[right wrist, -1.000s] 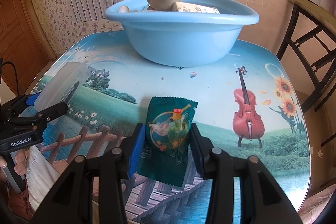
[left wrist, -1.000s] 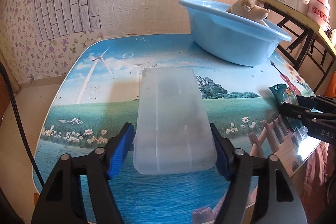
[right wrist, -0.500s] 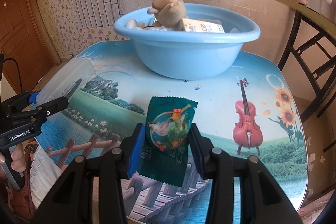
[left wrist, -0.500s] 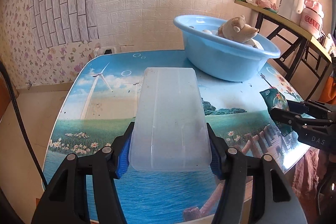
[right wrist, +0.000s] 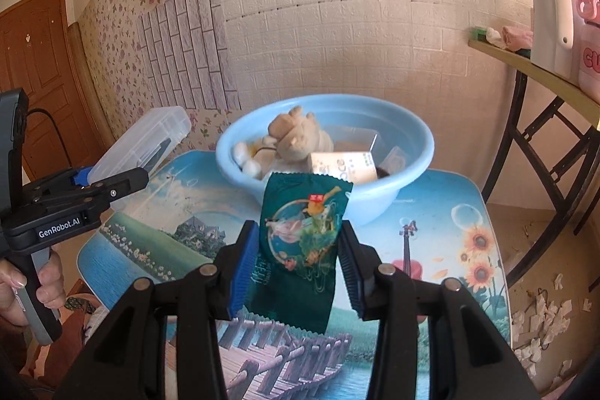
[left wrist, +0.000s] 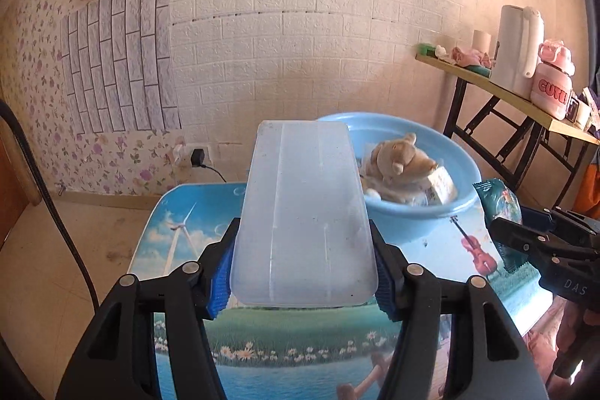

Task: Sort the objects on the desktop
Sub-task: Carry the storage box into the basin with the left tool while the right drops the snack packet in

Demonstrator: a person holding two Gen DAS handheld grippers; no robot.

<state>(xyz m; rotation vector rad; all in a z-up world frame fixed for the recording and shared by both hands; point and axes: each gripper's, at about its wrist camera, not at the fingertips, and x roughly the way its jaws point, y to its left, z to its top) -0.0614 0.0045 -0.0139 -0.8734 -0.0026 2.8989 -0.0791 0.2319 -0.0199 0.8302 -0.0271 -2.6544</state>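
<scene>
Left gripper (left wrist: 303,272) clamped on translucent plastic box (left wrist: 303,216): frosted, rectangular, rounded corners, held above landscape-print table (left wrist: 180,235).
Right gripper (right wrist: 296,268) clamped on dark green snack packet (right wrist: 302,246): crimped edges, cartoon print, airborne.
At 12 o'clock of packet: blue basin (right wrist: 408,145) holding plush toy (right wrist: 296,134), white carton (right wrist: 343,167).

A lived-in domestic room. Evidence: floral wallpaper (left wrist: 33,36) beside white brick-pattern wall panels (left wrist: 300,25); a wooden door (right wrist: 33,70) at far left; a scenic-print table (right wrist: 450,212) bearing a blue washbasin (right wrist: 412,145) with a plush toy (right wrist: 296,134); a thermos jug (left wrist: 517,47) on a folding side table (left wrist: 525,100) at right.
</scene>
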